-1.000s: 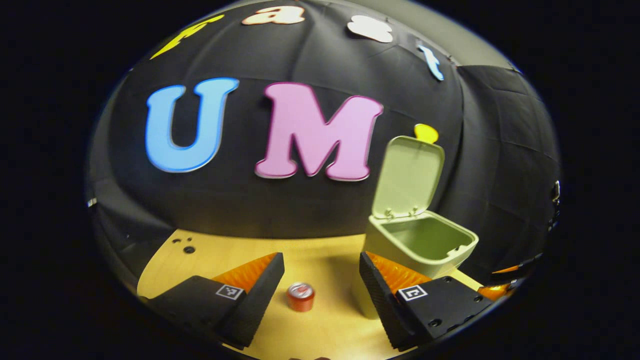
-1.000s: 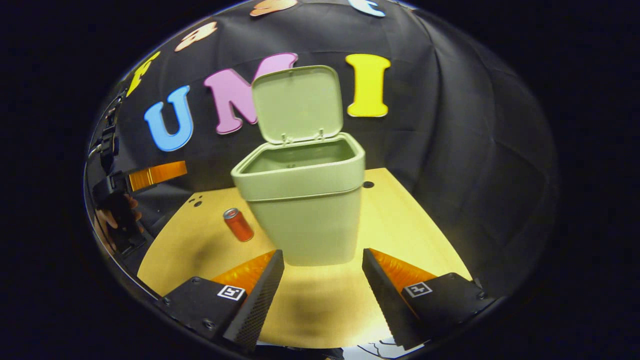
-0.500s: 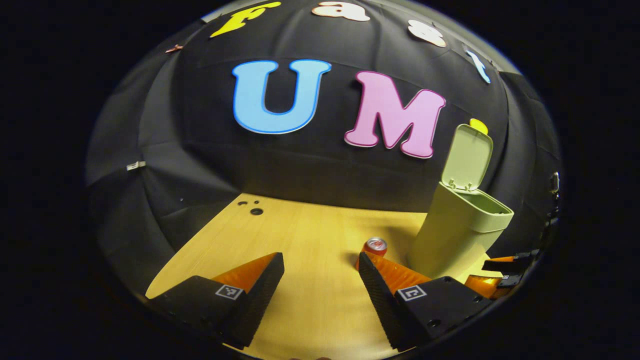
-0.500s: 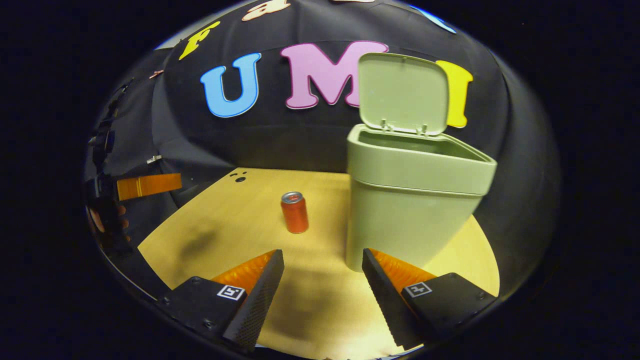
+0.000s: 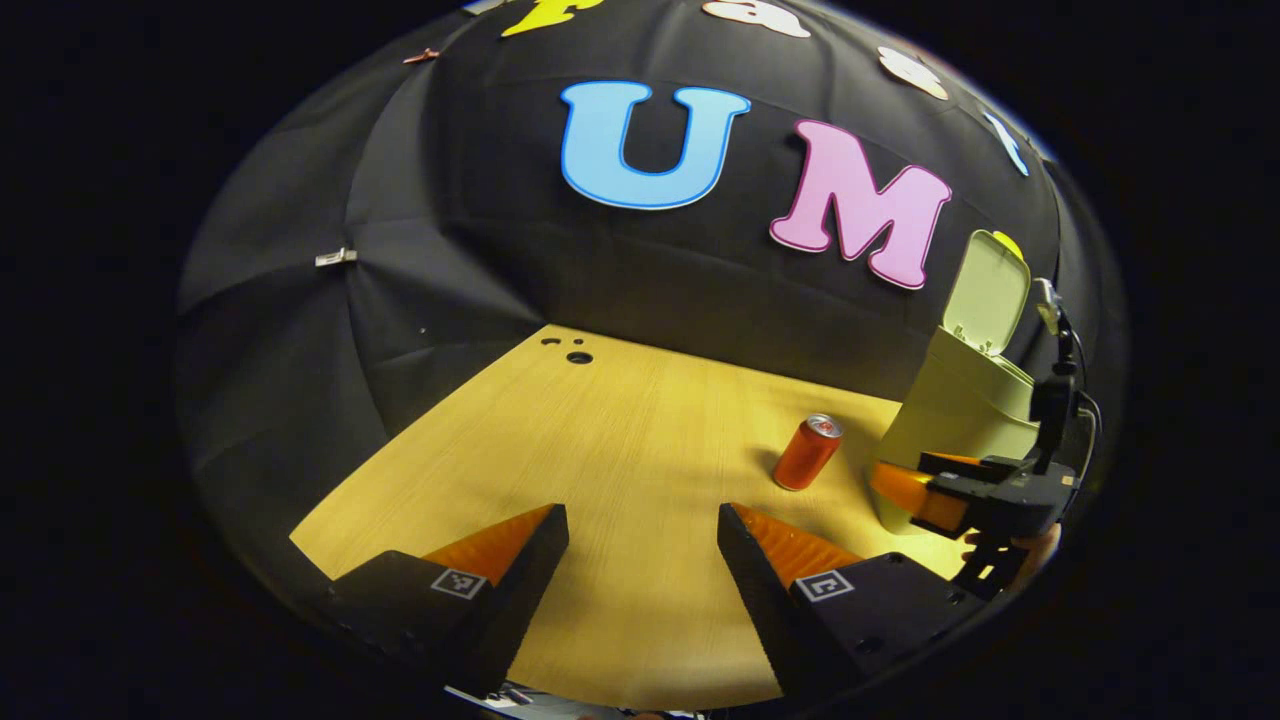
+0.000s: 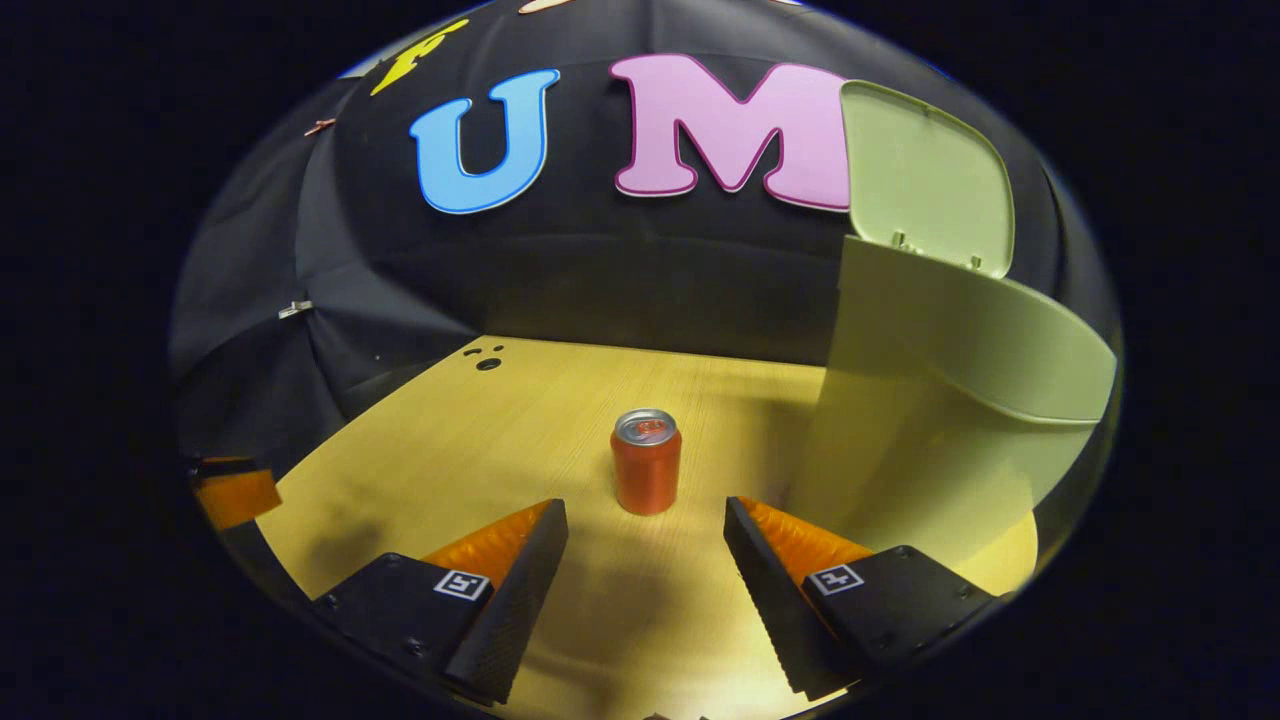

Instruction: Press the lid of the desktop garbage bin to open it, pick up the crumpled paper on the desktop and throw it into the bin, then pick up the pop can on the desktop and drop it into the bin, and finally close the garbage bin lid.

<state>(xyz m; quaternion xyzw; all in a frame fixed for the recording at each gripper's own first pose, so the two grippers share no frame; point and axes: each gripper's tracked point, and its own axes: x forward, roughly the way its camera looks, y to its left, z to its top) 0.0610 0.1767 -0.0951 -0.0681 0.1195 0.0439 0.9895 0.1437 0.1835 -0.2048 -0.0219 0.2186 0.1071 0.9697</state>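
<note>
Directly ahead of the right claw (image 6: 645, 545), the red pop can (image 6: 646, 461) stands upright on the wooden bench (image 6: 520, 420), just beyond the wide-spread fingers and centred between them. Beside it on the right stands the green garbage bin (image 6: 940, 400), lid (image 6: 925, 175) raised. Meanwhile the left claw (image 5: 642, 545), also spread wide and empty, hovers well apart from the can.

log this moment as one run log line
lid: open | bin | can: upright on table, ahead of right gripper, open | left gripper: open, empty
</note>
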